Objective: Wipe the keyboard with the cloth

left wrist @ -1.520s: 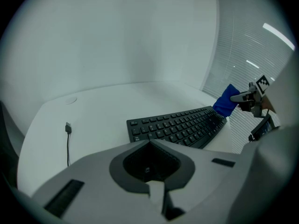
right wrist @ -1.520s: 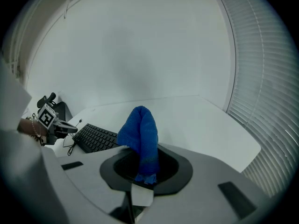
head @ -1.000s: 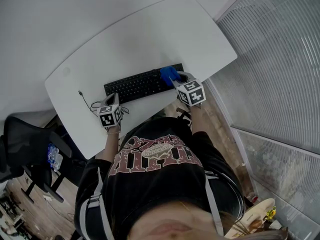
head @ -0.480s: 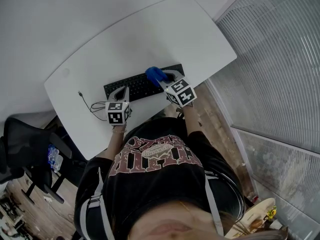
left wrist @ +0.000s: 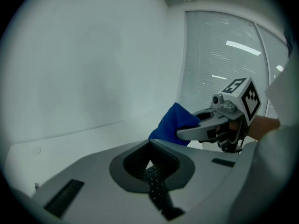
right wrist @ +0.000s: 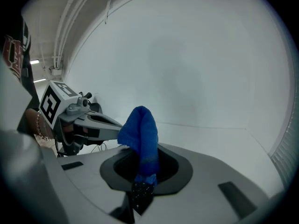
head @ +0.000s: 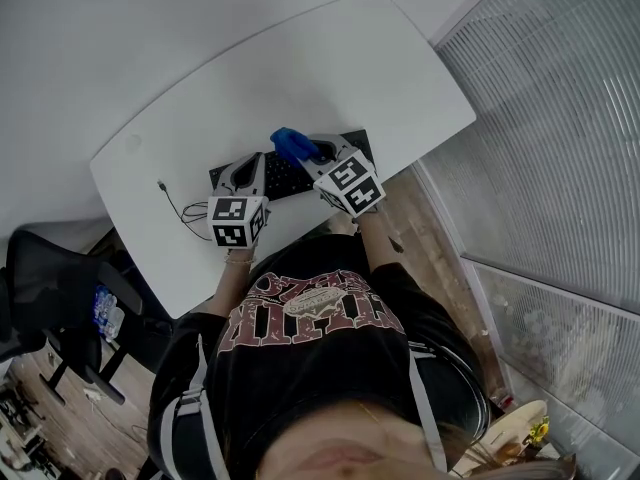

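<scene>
so here we've got the right gripper (head: 306, 156) clamped tight on the blue cloth (head: 288, 144), which sticks up out of its jaws in a folded bunch. it sits over the far edge of the black keyboard (head: 283, 180), about mid-length. we can't tell if the cloth actually touches the keys. the left gripper (head: 249, 162) is over the keyboard's left end, just beside the right one, jaws pressed together with nothing in them. the keyboard lies near the front edge of the white table (head: 200, 98), with a thin cable (head: 172, 204) trailing off to its left.
</scene>
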